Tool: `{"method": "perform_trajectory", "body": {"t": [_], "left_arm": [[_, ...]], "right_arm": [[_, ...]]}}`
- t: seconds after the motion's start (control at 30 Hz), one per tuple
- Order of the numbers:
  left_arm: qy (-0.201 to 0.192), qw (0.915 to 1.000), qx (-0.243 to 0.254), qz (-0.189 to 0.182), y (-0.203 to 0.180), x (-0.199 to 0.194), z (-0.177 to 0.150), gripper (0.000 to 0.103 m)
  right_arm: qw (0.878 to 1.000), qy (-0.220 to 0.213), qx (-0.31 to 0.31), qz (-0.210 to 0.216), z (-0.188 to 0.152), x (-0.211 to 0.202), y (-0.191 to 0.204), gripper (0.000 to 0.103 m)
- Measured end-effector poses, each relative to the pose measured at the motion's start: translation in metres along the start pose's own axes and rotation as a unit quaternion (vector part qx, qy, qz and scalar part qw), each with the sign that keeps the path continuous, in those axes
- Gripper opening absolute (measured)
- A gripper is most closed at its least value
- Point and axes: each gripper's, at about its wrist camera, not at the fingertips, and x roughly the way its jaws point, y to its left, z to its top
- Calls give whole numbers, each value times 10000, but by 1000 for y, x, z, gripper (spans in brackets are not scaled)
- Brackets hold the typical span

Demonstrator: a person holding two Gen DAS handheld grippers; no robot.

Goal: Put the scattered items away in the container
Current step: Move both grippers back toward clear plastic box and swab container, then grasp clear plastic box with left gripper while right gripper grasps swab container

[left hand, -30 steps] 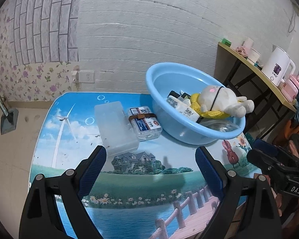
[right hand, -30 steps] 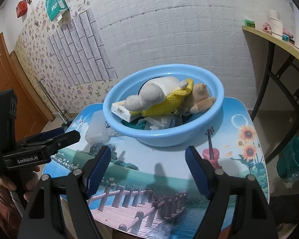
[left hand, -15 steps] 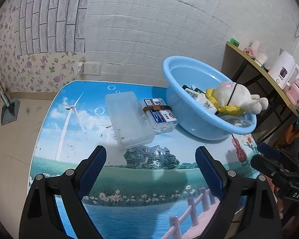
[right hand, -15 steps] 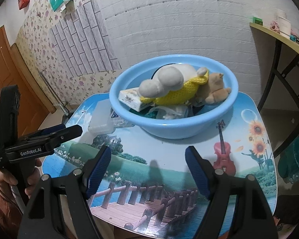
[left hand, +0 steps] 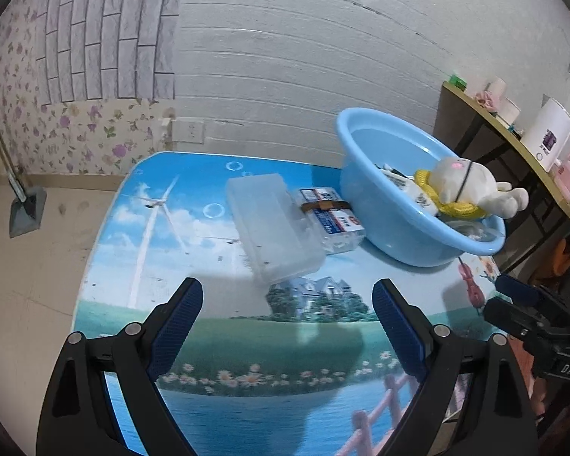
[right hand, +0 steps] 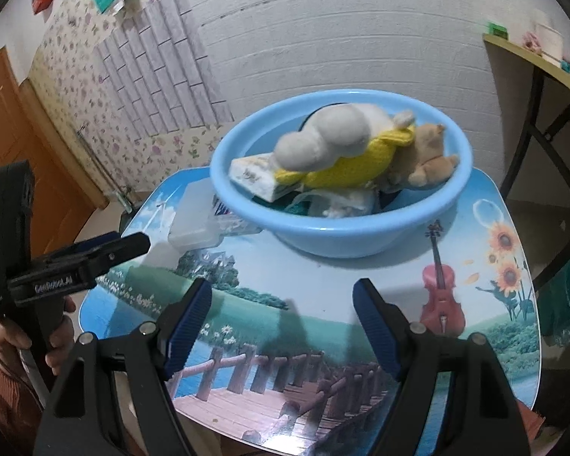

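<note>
The scattered items left on the table [left hand: 148,228] number two: a frosted clear plastic case [left hand: 271,226] lying flat toward the left, and just beside it on the right, touching its long edge, a smaller clear box with a blue-and-white label [left hand: 332,218] and a brown band round it. That box sits right up against the foot of the blue basin [left hand: 380,205], which stands at the far right side of the tabletop. Inside the basin lie a white plush rabbit in a yellow knit [left hand: 467,186], a white carton [right hand: 258,176], a tan plush [right hand: 423,159] and some crumpled white material. To the right of the table, a side shelf [left hand: 513,136] holds a white kettle [left hand: 549,144]. The left gripper [left hand: 287,319] hovers over the near part of the table, its blue-padded jaws spread wide with nothing between them. The right gripper [right hand: 283,319] hangs over the near edge facing the basin, its jaws likewise wide apart and empty.
</note>
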Motion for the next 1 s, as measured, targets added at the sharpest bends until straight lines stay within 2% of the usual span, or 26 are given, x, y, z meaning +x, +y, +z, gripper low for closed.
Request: {"method": "perform_trajectory", "body": {"t": [0.17,0.4,0.57,0.67,0.77,0.9,1.0], "left_arm": [[-23,9999,-122,33,13,-3,-4,91],[143,9994,-300,12,25,9,-5,91],[233,9994,-255,-36,17,25,0,91],[324,9992,-227,-61,12,40,3,91],[520,9984,-230,18,8,58,5,91],[575,9981,-210,31,4,72,10,91],[676,9975,-157,128,2,83,14,91]], "right_arm": [[9998,-13,124,168,-2,0,5,77],[9998,51,57,208,-5,11,12,77],[9994,155,204,216,-3,27,17,77],[9996,183,71,217,-6,34,24,74],[9995,277,-19,162,-8,43,30,72],[9993,326,-148,-65,-8,51,33,72],[9993,371,-17,-5,-6,55,28,72]]}}
